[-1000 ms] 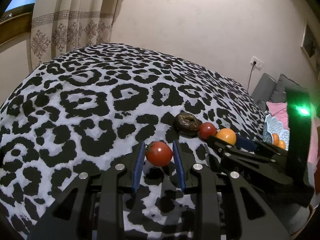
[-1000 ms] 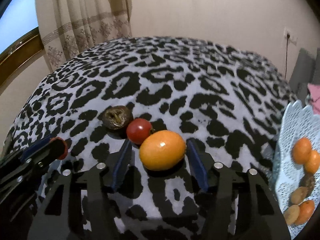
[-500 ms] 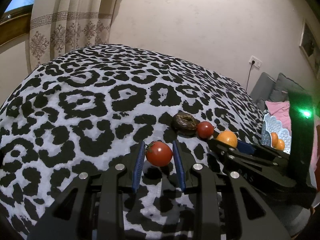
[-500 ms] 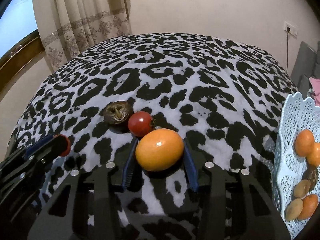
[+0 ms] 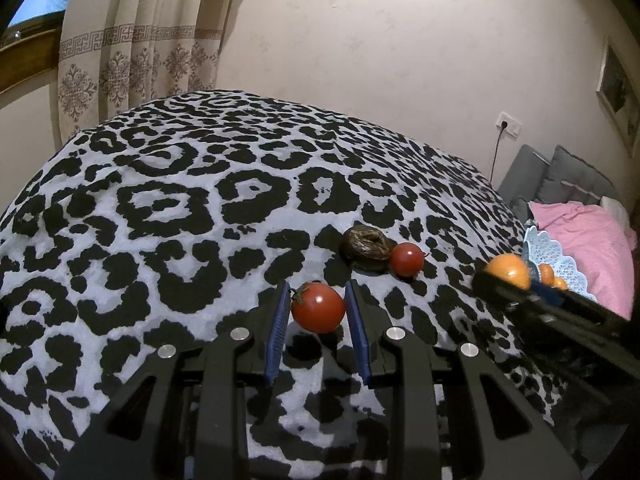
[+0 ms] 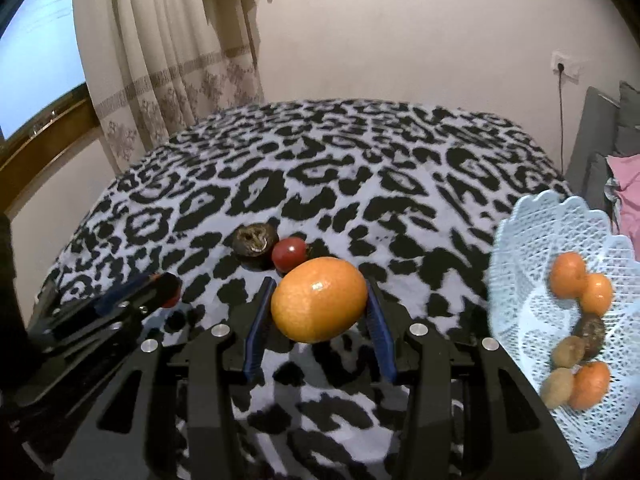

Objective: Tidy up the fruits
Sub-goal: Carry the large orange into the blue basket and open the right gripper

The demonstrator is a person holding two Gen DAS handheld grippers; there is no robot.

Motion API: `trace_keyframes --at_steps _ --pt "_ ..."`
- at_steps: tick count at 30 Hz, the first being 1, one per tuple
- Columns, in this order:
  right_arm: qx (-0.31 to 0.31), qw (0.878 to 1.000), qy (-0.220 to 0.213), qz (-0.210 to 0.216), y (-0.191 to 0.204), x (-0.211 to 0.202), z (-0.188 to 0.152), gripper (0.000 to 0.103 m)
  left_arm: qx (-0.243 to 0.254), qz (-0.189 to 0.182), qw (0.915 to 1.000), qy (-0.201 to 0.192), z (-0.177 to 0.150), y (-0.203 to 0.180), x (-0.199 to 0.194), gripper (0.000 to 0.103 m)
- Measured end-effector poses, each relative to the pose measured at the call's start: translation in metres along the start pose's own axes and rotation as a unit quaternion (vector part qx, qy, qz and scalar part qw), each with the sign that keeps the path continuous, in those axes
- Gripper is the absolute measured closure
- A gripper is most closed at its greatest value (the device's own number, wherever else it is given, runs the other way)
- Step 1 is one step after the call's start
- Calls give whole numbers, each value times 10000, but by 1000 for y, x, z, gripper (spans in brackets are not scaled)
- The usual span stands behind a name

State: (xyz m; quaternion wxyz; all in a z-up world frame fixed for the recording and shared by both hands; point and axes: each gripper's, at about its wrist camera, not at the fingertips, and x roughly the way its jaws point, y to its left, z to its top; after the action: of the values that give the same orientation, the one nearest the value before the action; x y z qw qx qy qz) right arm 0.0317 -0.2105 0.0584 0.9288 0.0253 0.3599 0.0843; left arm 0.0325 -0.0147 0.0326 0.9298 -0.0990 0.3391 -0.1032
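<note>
My left gripper (image 5: 318, 308) is shut on a red tomato (image 5: 318, 307) and holds it just above the leopard-print cloth (image 5: 180, 208). My right gripper (image 6: 318, 306) is shut on an orange (image 6: 319, 298), lifted off the cloth; the orange also shows in the left wrist view (image 5: 508, 269). A second small tomato (image 6: 289, 253) and a dark shrivelled fruit (image 6: 254, 240) lie together on the cloth beyond the orange. A pale blue lace-pattern bowl (image 6: 520, 264) at the right holds several oranges and brown fruits.
The table's far edge meets a cream wall and a patterned curtain (image 5: 132, 60). A grey sofa with a pink cushion (image 5: 580, 240) stands right of the table. A wall socket with a cable (image 6: 566, 68) is at the far right.
My right gripper closed on the orange and lifted it off the cloth, moving toward the bowl. My left gripper stayed shut on the tomato and rose slightly.
</note>
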Motion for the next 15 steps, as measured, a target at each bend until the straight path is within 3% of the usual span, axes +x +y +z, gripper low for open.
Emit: trace_keyframes --at_steps 9,15 --pt "425 9985 -341 29 -28 -40 8 57 31 0 10000 -13 0 -2 -1 74" --pt "816 9956 -409 -207 -64 -50 15 57 32 0 10000 -15 0 -2 -2 74"
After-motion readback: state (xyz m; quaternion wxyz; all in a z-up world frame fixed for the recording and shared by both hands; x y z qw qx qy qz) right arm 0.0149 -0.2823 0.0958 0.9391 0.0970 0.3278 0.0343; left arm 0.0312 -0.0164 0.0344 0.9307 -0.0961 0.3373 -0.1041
